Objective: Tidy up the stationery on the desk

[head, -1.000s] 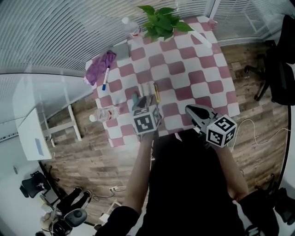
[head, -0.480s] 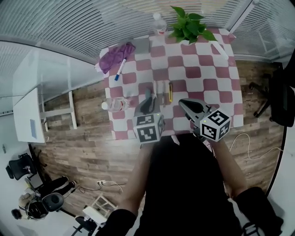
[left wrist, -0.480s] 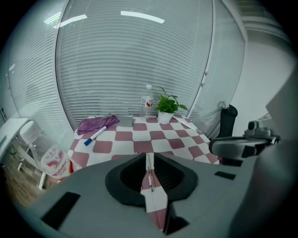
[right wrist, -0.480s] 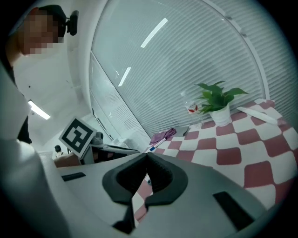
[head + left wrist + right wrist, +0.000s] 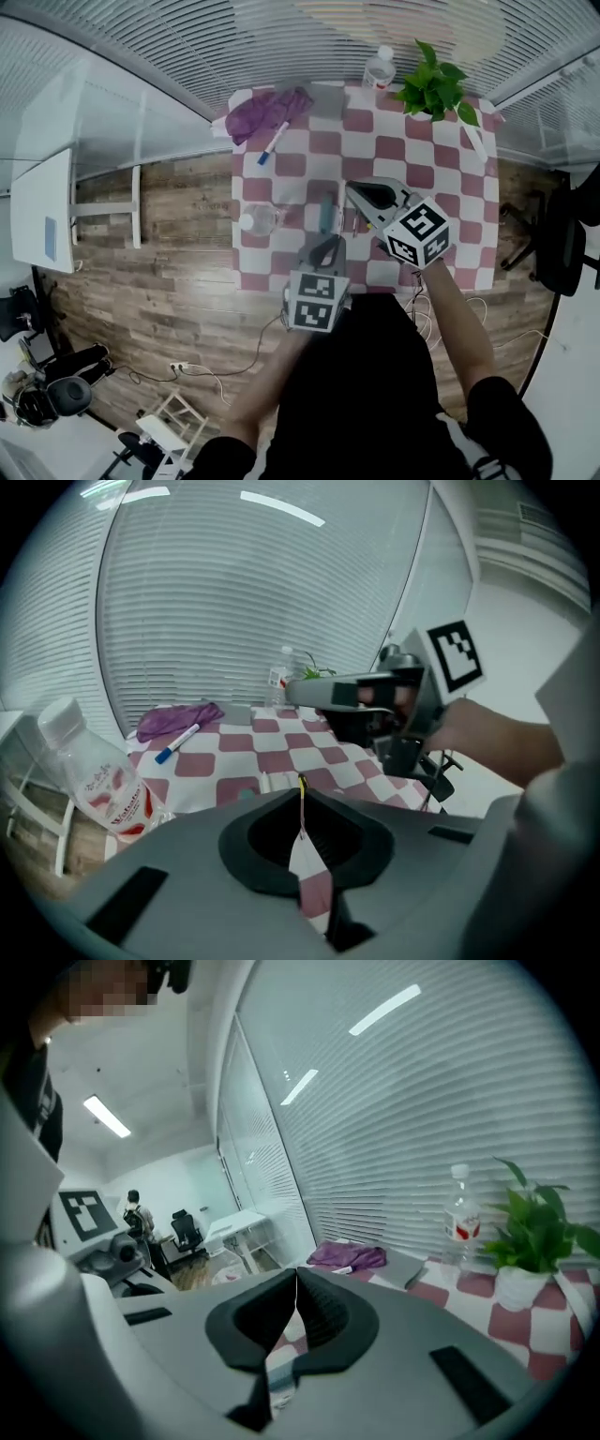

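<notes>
Below, pink-checked table (image 5: 375,150) stands on wood-plank floor (image 5: 169,272); blinds (image 5: 187,47) beyond.

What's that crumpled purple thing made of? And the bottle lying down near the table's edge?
The purple thing looks like soft cloth: it is matte and bunched into loose folds. The bottle looks like thin clear plastic. It is glossy and a bit see-through, with a white cap and a printed red-and-white label that is probably paper or plastic film.

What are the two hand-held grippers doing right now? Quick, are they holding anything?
Left hand-held gripper: closed, its jaws have just been closing, nothing between them.
Right hand-held gripper: closed, holding nothing.
</notes>
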### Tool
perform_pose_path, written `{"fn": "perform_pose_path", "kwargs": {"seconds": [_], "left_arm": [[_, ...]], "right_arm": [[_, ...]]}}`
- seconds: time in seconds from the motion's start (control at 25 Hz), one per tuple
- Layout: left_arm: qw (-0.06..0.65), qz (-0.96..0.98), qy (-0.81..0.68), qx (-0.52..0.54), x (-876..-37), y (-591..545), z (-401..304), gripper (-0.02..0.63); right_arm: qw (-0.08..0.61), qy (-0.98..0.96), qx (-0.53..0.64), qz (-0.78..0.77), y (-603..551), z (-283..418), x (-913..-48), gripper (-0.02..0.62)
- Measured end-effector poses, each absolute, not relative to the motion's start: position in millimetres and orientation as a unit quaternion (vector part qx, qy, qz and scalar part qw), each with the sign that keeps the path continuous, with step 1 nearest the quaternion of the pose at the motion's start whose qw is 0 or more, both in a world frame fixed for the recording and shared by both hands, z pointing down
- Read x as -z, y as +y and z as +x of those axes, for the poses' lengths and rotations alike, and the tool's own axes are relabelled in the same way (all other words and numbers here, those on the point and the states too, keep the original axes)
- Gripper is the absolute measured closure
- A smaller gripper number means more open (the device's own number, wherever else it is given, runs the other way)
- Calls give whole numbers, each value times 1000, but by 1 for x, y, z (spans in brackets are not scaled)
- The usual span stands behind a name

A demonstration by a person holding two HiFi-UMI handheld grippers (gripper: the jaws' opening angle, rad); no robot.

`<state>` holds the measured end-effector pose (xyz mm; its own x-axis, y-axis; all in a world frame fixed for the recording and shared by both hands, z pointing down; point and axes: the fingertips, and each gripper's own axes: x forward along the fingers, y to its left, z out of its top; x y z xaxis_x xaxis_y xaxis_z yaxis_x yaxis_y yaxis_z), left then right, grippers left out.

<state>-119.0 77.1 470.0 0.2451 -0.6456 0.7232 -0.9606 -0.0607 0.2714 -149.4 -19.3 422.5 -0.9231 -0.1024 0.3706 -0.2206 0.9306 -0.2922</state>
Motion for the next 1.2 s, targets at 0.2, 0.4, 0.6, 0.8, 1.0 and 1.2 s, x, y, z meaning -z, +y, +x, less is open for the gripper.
{"fn": "perform_pose_path", "kwargs": {"seconds": [0.2,0.4,0.6,0.8,1.0,1.2], "left_arm": [[388,733,-525,-193,-468,86,-115,565],[384,756,-487,-209,-473,95,-118,565],[385,768,-456,-231,-477,105,-122,563],[398,769,-448,-225,-482,112,-135,563],[411,770,-427,-235,-497,123,-139,563],[412,774,-416,-242,-500,125,-137,563]], "right_arm": [[198,-972,-125,26,-36,-209,-449,516],[256,-965,-52,-20,-55,-262,-491,466],[308,-949,2,-70,-61,-307,-534,427],[350,-929,53,-102,-63,-337,-567,403],[377,-907,111,-149,-59,-361,-589,396],[398,-881,168,-194,-54,-372,-611,389]]}}
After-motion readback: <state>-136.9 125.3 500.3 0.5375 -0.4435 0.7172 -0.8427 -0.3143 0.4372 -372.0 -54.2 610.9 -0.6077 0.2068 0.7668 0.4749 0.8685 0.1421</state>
